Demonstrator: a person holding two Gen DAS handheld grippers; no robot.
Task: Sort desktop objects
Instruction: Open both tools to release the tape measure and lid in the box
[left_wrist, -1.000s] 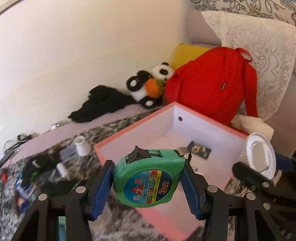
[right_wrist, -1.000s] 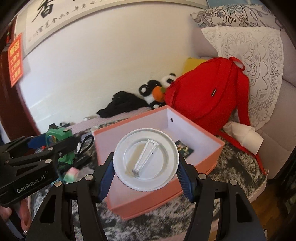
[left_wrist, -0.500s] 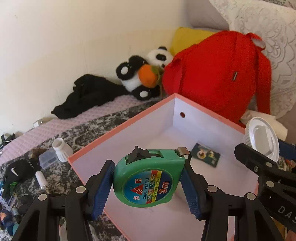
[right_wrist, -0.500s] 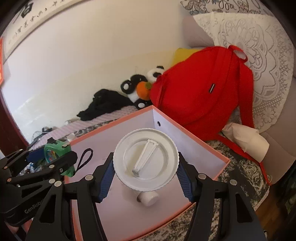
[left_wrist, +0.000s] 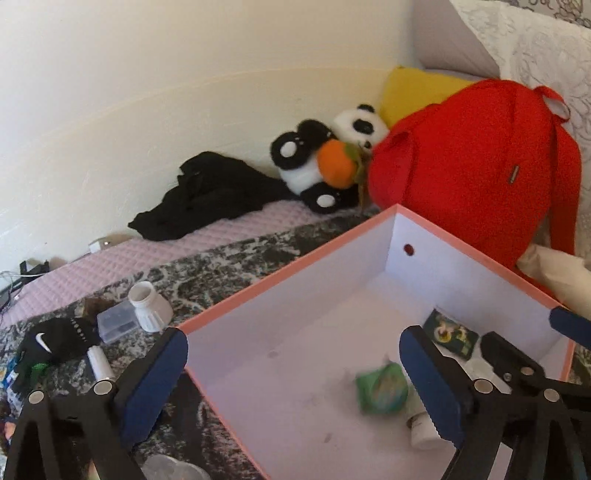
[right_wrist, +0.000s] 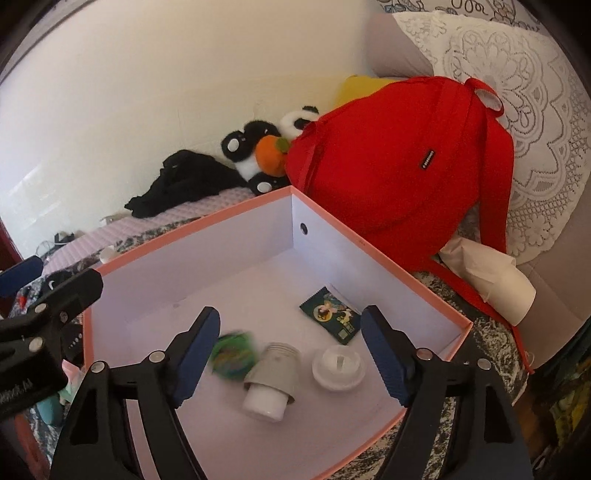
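Observation:
A pink-rimmed white box (left_wrist: 280, 280) (right_wrist: 413, 280) fills the middle of both views. Inside it lies a blurred green tape measure (left_wrist: 382, 387) (right_wrist: 232, 353), beside a grey-white bulb part (right_wrist: 271, 380), a white round lid (right_wrist: 339, 368) and a small dark green card (left_wrist: 450, 338) (right_wrist: 330, 314). My left gripper (left_wrist: 293, 373) hangs open over the box's left corner, nothing between its blue pads. My right gripper (right_wrist: 290, 350) is open above the box floor, over the bulb part. The other gripper's black frame shows at each view's edge.
A red backpack (right_wrist: 399, 155) leans behind the box, with a panda plush (left_wrist: 325, 162), black cloth (left_wrist: 207, 195) and a lace pillow (right_wrist: 517, 122). Left of the box lie a white jar (left_wrist: 149, 306), a clear case (left_wrist: 116, 321), a white tube (left_wrist: 99, 363) and a black glove (left_wrist: 51, 339).
Both grippers opened over the box. The tape measure dropped from the left one and the white-lidded bulb part from the right one; both now lie on the box floor.

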